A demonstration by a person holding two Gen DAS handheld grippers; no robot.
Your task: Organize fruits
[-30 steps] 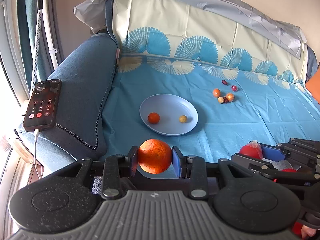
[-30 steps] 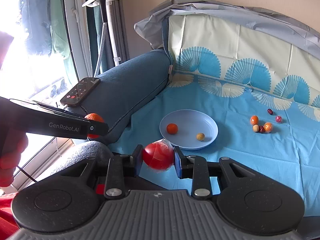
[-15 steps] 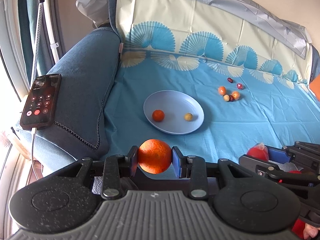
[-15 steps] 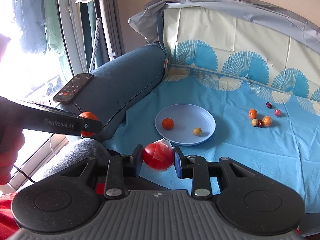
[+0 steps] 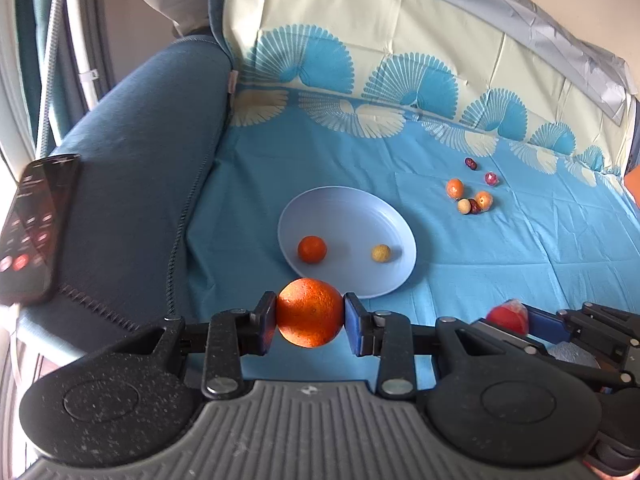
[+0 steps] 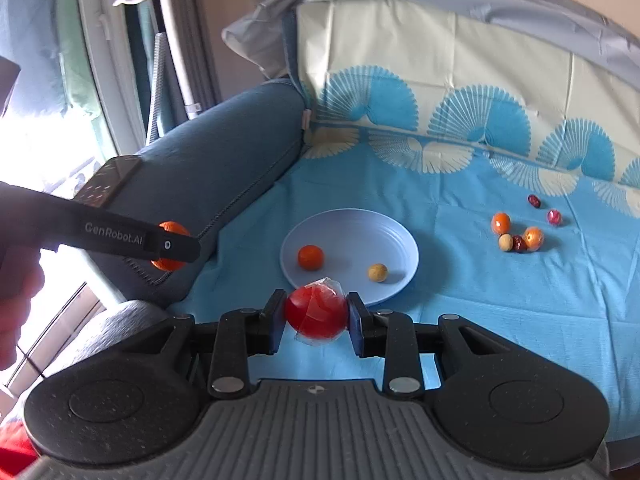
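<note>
Our left gripper [image 5: 310, 324] pinches an orange [image 5: 310, 312] across its middle; firm and rough-skinned, it should hold. Our right gripper [image 6: 316, 316] clamps a film-wrapped red fruit [image 6: 316, 312], likely slippery. Both hover just short of the plate [image 5: 396, 240] ahead.

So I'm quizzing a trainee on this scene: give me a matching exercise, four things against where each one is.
Things:
1. large orange
2. red wrapped fruit
3. small tan fruit
4. phone

Places:
a. on the sofa armrest
b. in the blue plate
c. in the left gripper
d. in the right gripper

Pairs: 1-c, 2-d, 3-b, 4-a
</note>
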